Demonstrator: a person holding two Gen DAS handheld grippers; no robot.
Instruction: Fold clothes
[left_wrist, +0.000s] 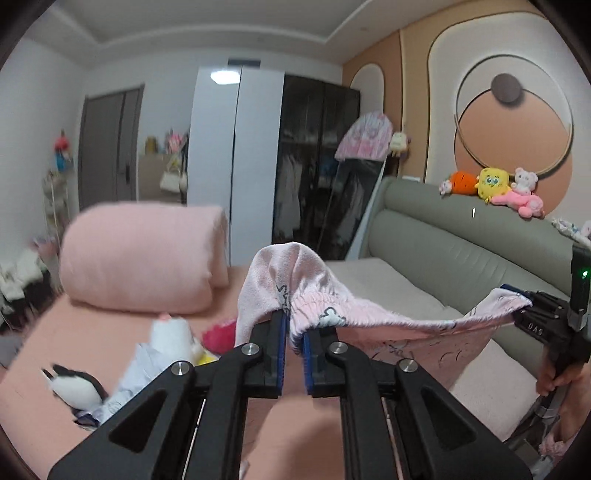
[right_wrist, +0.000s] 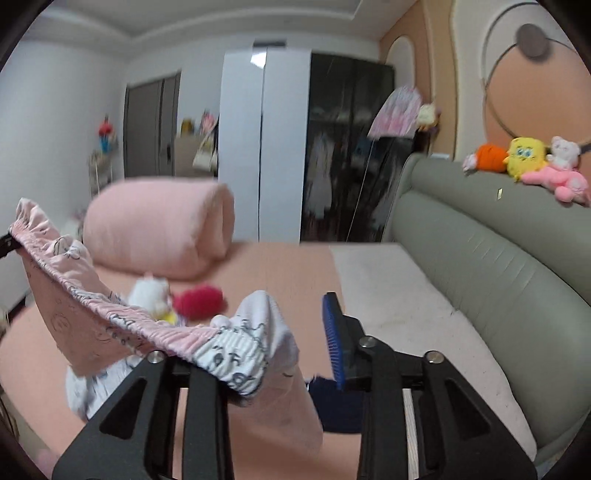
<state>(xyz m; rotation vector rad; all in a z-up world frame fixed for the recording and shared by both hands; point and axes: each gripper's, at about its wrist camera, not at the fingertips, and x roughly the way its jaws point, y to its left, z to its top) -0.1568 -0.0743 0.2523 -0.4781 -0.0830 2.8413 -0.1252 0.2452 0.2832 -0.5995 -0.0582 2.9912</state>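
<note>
- Hanging by its waistband between both grippers, the pink shorts (left_wrist: 369, 321) sag above the bed (left_wrist: 44, 362).
- Left gripper (left_wrist: 294, 334): fingers narrow, pinching the elastic.
- Right gripper (right_wrist: 295, 339): fingers wide, cloth draped over one (a loose hold, I judge).
- Keep the waistband taut and level before laying it down.
</note>
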